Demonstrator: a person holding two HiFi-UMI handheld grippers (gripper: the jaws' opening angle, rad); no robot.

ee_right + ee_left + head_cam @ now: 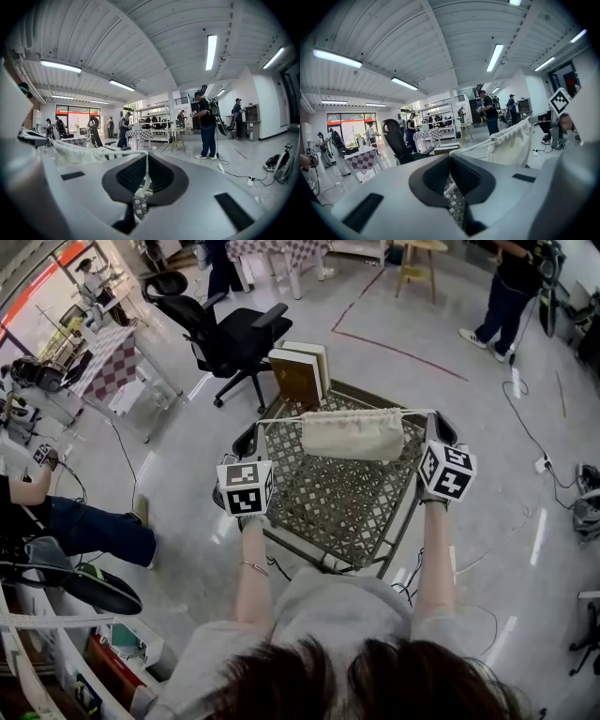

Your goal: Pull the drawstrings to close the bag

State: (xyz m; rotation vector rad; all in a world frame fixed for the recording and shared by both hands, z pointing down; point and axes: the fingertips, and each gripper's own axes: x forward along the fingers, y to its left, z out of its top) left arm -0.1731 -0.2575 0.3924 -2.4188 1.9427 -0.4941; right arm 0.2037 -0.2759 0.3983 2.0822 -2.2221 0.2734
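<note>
Hanging over the mesh table [328,512], the bag [352,434] is slung between the two grippers with its mouth gathered. The left gripper [449,161] is closed tight on the left string [281,418]. The right gripper [146,161] is pinched on the right string [417,412]. Each string runs taut from the bag's top edge to its jaws.

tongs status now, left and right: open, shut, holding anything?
Left tongs: shut on the left drawstring of the bag.
Right tongs: shut on the right drawstring.
</note>
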